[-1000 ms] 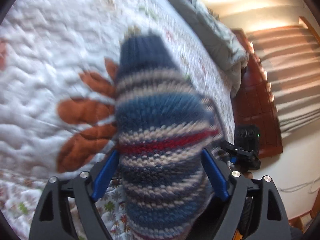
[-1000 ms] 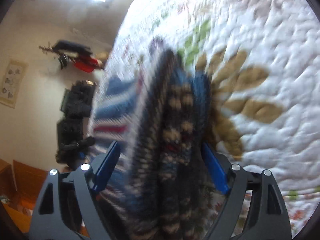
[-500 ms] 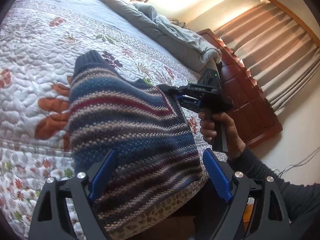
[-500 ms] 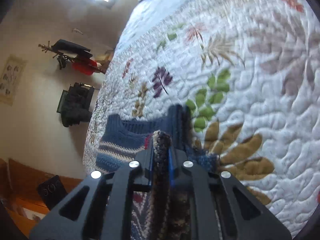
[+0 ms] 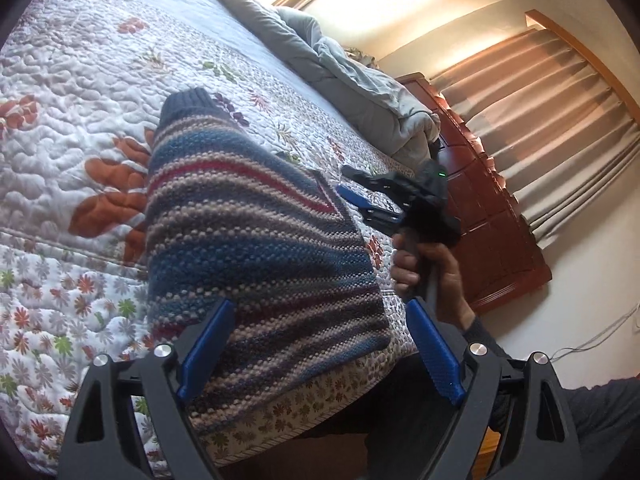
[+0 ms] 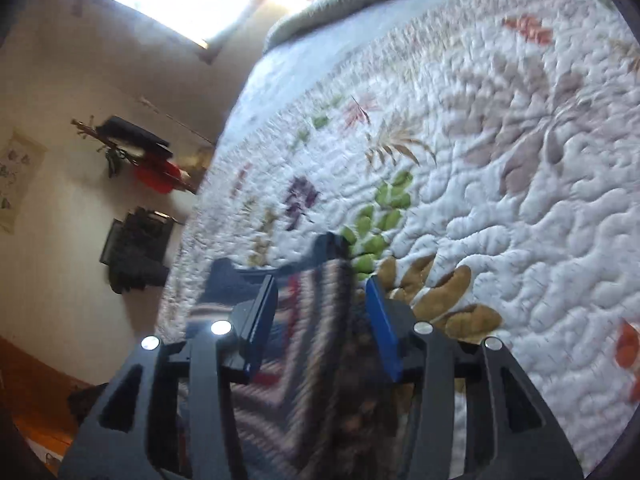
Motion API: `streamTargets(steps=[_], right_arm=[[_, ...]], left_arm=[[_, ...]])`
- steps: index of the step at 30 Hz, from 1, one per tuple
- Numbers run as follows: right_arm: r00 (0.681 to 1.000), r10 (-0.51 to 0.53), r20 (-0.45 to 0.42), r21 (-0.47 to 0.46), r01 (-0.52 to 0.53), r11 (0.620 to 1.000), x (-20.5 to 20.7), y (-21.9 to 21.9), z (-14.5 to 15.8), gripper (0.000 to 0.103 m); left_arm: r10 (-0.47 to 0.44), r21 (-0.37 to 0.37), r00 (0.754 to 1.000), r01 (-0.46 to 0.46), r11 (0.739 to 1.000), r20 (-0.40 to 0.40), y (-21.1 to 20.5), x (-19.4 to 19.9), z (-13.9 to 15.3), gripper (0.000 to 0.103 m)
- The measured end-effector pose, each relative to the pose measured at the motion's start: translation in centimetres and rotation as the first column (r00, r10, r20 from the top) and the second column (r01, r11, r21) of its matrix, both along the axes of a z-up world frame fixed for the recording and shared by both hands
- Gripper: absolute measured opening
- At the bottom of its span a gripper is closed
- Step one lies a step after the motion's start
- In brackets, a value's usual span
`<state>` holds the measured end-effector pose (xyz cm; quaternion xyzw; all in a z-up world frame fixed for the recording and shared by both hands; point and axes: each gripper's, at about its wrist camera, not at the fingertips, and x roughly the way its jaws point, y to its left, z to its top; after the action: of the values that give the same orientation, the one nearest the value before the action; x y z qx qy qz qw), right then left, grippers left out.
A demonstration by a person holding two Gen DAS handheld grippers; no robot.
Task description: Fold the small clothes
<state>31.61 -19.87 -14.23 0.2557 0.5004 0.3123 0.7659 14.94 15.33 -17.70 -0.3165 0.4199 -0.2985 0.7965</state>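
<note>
Since the clamp half a second before, the right gripper (image 6: 320, 312) had been opening, released, off the blue-and-red striped knitted sweater (image 5: 256, 248), folded lengthwise near-to-far at the quilted bed (image 5: 72, 60) edge, nearer the open, empty left gripper (image 5: 320, 344).

Two close wrist views angled down along tongs, both over striped sweater (image 5: 256, 240) on quilt (image 6: 500, 200).

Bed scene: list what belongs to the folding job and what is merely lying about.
Job: striped knit sweater; left gripper; right gripper; quilt as work surface.

Lying about: grey blanket; wooden dresser; curtains; wall scroll.
</note>
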Motion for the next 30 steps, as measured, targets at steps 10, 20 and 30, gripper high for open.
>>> streamTargets(steps=[10,20,30], right_arm=[[0.992,0.112,-0.059,-0.091,-0.117,0.989,-6.7,2.1,-1.4,0.0],[0.991,0.127,0.045,-0.13,-0.12,0.984,-14.6,1.3,2.9,0.008],[0.994,0.088,0.063,-0.209,-0.073,0.975,-18.4,1.5,3.8,0.057]], left_arm=[[0.029,-0.025,0.998,-0.031,0.999,-0.052,0.2,1.1,-1.4,0.091],[0.075,-0.059,0.992,-0.082,0.995,-0.104,0.9,1.0,-2.7,0.094],[0.148,0.109,0.985,-0.138,0.984,-0.091,-1.1,-1.6,0.3,0.095]])
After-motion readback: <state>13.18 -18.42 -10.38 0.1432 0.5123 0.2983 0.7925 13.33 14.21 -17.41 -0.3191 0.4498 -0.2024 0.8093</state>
